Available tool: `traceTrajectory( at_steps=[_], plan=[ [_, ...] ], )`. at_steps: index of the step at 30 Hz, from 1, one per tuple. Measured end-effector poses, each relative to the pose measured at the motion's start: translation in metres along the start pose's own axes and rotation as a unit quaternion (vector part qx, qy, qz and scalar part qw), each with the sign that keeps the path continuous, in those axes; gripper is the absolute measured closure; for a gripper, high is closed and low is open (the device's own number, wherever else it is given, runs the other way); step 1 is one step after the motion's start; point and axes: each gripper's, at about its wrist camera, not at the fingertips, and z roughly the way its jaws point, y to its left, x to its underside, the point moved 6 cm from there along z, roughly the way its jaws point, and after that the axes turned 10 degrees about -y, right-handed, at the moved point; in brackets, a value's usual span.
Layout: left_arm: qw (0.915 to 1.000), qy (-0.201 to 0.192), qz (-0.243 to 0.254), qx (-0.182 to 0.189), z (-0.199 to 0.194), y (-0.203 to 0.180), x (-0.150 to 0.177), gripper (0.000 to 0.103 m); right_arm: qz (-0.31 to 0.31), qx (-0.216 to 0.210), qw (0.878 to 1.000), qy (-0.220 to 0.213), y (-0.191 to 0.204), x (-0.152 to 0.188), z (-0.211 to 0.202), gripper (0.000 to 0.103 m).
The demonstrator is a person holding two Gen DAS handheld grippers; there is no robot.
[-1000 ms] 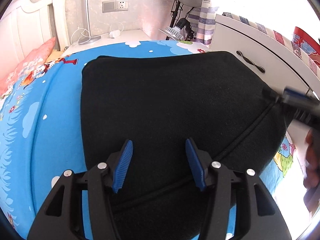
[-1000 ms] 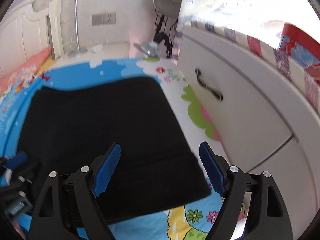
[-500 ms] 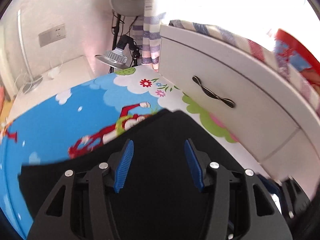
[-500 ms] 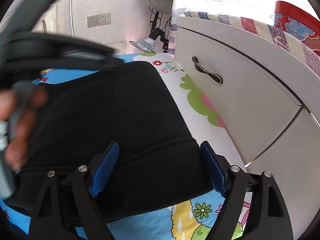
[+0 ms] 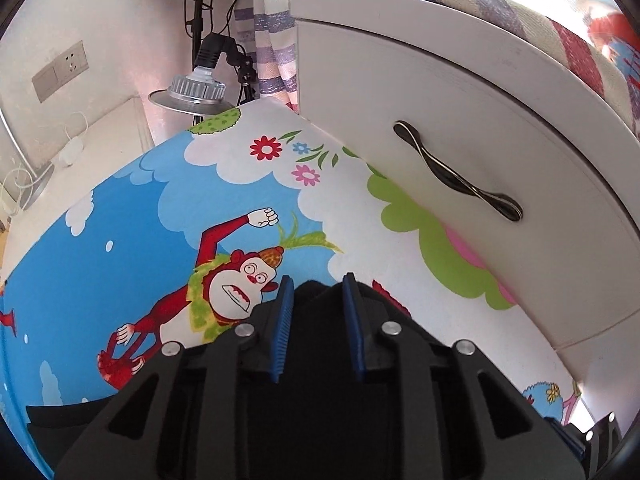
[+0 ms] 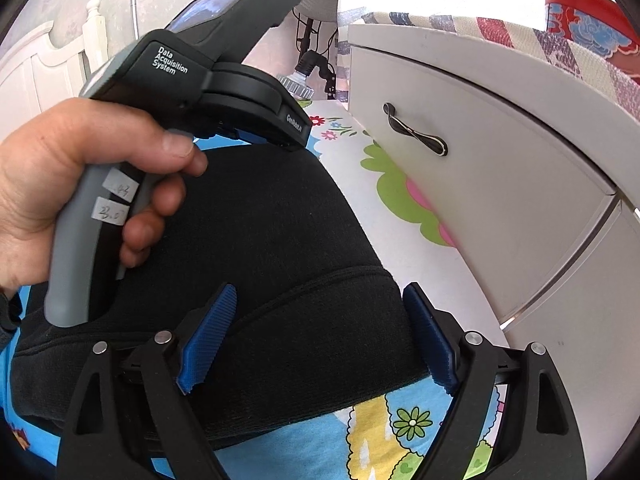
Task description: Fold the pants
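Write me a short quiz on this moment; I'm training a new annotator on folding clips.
1. True or false: the right gripper is clamped shut on the black pants.
2. What sits between the fingers of the left gripper?
A. nothing
B. a bunched bit of the black pants
C. a pillow
3. Fill in: in the left wrist view, the cartoon figure printed on the bedsheet just beyond the gripper is a red ____.

Key: 1 false, its jaws stand wide apart over the pants; 2 B; 3 monkey.
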Motion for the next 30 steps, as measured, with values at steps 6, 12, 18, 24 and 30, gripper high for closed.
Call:
traceTrajectory(
  at_steps=[6, 12, 18, 24, 30],
  plan=[
    [0.9968, -0.055, -0.057, 0.006, -0.049, 0.009, -0.002, 0.072, 0.007, -0.006, 1.000, 0.002, 0.000, 0.004, 0.001, 0.020],
    [0.9920, -0.066, -0.103, -0.030, -0.117, 0.024, 0.052, 0.061, 0.010, -0.005, 1.000, 0.002, 0.000, 0.005, -0.001, 0.019],
    [0.9933, -0.072, -0.073, -0.053, -0.170, 0.002, 0.127, 0.050, 0.007, 0.001, 1.000, 0.002, 0.000, 0.004, 0.000, 0.019],
    [0.9933, -0.066, -0.070, -0.063, -0.171, -0.002, 0.157, 0.043, -0.006, 0.009, 1.000, 0.004, 0.004, 0.003, -0.001, 0.018],
    [0.9924, -0.044, -0.097, -0.062, -0.186, 0.005, 0.172, 0.028, -0.014, 0.014, 1.000, 0.007, 0.003, 0.000, -0.003, 0.018]
  ],
)
